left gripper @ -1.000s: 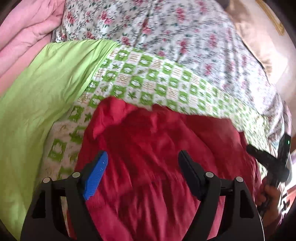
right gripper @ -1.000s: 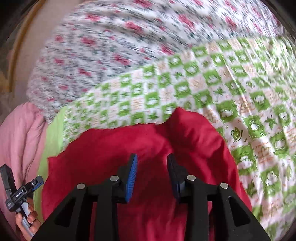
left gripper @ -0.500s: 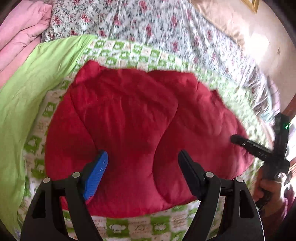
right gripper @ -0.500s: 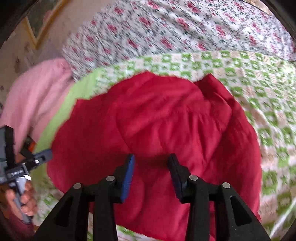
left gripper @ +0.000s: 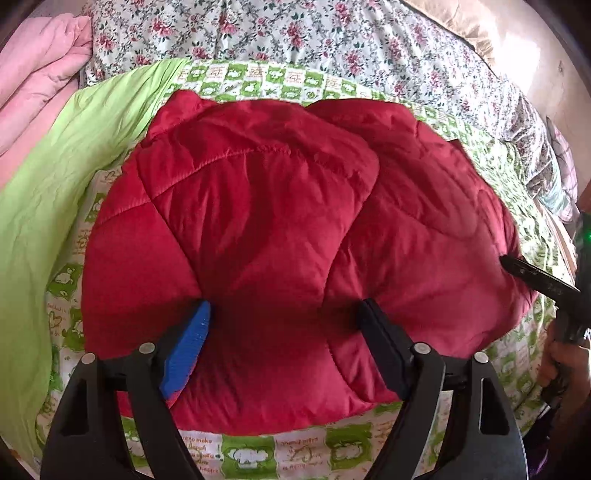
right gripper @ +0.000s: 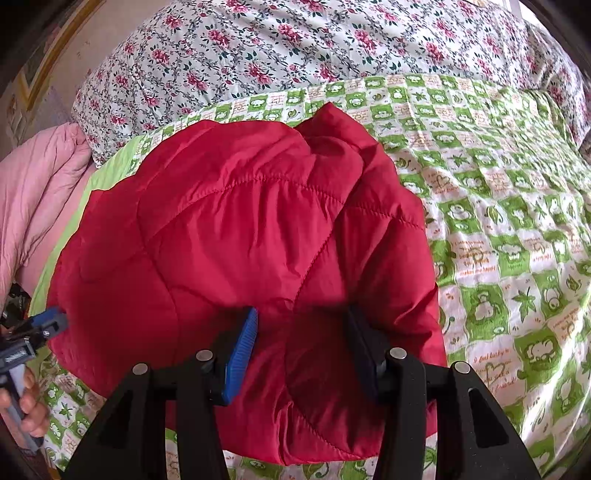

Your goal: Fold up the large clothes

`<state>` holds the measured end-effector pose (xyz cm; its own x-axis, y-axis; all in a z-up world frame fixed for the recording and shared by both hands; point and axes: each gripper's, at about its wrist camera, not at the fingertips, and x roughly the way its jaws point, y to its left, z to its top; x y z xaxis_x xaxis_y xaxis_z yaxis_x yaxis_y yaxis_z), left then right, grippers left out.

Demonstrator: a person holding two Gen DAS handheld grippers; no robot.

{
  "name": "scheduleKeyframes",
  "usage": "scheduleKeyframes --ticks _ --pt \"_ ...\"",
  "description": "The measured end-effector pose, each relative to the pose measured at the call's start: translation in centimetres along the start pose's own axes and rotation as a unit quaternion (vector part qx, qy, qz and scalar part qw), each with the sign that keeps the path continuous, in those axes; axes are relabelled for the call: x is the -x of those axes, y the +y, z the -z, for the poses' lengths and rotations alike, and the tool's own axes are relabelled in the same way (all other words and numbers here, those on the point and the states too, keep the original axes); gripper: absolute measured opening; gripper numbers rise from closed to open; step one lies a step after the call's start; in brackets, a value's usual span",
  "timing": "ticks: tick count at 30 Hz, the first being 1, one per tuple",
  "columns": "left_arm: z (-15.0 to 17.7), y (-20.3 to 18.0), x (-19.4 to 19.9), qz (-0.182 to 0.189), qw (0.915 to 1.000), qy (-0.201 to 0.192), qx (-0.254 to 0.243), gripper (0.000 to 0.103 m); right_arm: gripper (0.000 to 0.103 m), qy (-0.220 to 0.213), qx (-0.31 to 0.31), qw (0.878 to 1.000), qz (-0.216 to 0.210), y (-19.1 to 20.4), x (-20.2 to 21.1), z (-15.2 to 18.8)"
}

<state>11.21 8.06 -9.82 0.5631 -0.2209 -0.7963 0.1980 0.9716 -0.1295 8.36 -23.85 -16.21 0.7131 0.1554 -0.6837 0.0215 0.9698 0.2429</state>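
Note:
A red quilted jacket lies folded in a rounded bundle on the green-and-white patterned sheet; it also shows in the right wrist view. My left gripper is open, its jaws wide apart over the jacket's near edge, holding nothing. My right gripper is open too, jaws apart over the jacket's near part, with fabric between them but not pinched. The right gripper also shows at the right edge of the left wrist view. The left gripper appears at the left edge of the right wrist view.
The patterned sheet covers the bed. A plain lime-green cloth lies left of the jacket. A floral bedspread spans the back. A pink quilt is piled at far left. A beige wall is behind.
Both grippers have pulled back and up from the jacket. The jacket, seen close and partly spread a second ago, now shows whole as a folded bundle lying on the sheet.

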Motion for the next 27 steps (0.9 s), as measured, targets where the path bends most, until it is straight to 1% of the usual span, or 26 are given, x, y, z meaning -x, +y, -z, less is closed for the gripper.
scheduleKeyframes --ticks 2,4,6,7,9,12,13,15,18,27 --pt "0.0 -0.1 -0.2 -0.004 1.0 0.0 -0.003 0.084 0.049 0.001 -0.003 1.0 0.001 -0.1 0.3 0.4" --pt "0.0 -0.1 -0.2 -0.007 1.0 0.0 -0.003 0.084 0.049 0.002 0.001 1.0 0.014 0.3 0.7 0.4" --pt "0.0 0.0 -0.3 -0.009 1.0 0.001 -0.004 0.084 0.05 -0.008 0.014 1.0 0.025 1.4 1.5 0.0" --pt "0.1 0.0 -0.3 -0.009 1.0 0.001 -0.002 0.085 0.052 -0.019 0.025 0.999 0.017 2.1 2.1 -0.2" --pt "0.1 0.0 -0.3 -0.011 0.9999 0.002 -0.002 0.085 0.051 -0.029 0.047 0.998 0.004 3.5 2.8 -0.4" --pt "0.1 -0.1 -0.3 -0.013 0.9999 0.003 -0.002 0.085 0.051 -0.013 0.078 0.997 -0.003 5.2 2.1 -0.4" --pt "0.1 -0.1 -0.2 -0.013 0.9999 0.003 -0.002 0.085 0.052 -0.002 0.085 0.996 0.008 5.4 1.3 -0.3" --pt "0.1 -0.2 -0.3 -0.015 0.9999 0.002 -0.003 0.086 0.054 0.012 0.078 0.997 0.006 5.0 -0.1 -0.1" --pt "0.2 -0.3 -0.3 -0.018 0.9998 0.002 -0.004 0.086 0.056 0.019 0.054 0.998 -0.007 3.9 -1.2 -0.4" --pt "0.2 -0.4 -0.4 -0.026 0.9996 0.003 -0.005 0.087 0.056 0.018 0.054 0.998 -0.001 4.1 -1.4 -0.3"
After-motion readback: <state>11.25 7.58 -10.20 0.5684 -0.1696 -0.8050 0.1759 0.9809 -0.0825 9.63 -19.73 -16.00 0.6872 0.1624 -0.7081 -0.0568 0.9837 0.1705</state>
